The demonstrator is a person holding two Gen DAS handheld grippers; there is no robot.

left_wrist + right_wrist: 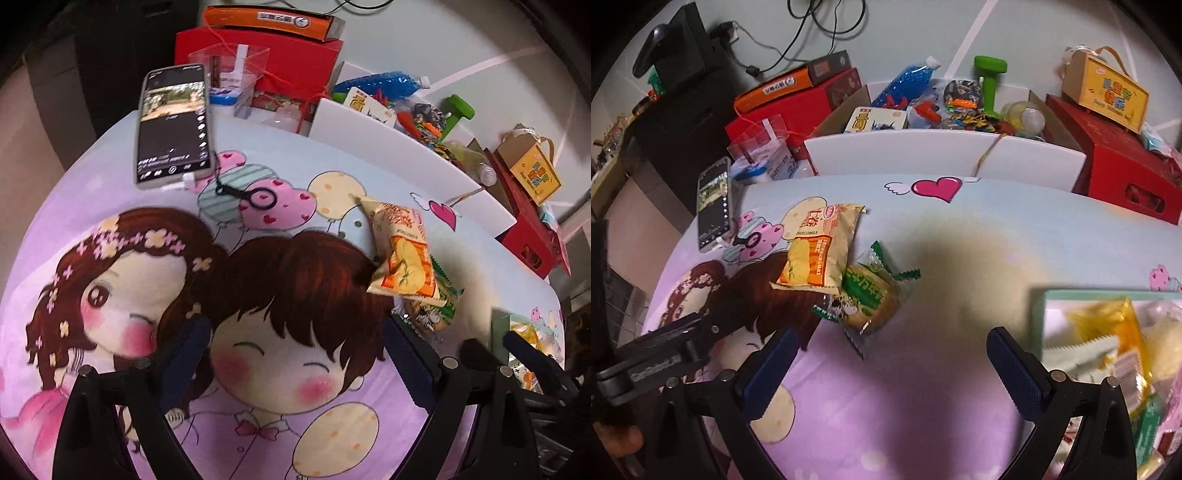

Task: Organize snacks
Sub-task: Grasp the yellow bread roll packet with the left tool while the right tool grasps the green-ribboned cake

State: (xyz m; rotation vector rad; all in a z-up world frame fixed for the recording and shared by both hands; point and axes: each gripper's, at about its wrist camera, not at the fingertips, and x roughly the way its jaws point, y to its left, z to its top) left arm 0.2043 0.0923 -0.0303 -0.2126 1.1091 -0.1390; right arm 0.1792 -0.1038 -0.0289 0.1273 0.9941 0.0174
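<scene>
A yellow-and-orange snack bag [402, 251] [820, 251] lies on the cartoon-print cloth, its lower end resting on a green-wrapped cake packet [439, 302] [871, 295]. My left gripper [295, 354] is open over the cloth, left of and below both packets, with nothing between its blue pads. My right gripper [894, 369] is also open and empty, with the green packet just beyond its left finger [772, 369]. A mint tray [1047, 317] [498, 328] holding several snack packets [1108, 325] sits at the right.
A phone [173, 122] [714, 199] with a cable lies at the cloth's far left, and a black ring tool [258, 195] is near it. Behind the cloth stand a white box of toys [942, 155], red boxes [1126, 162] and a clear plastic box [229, 62].
</scene>
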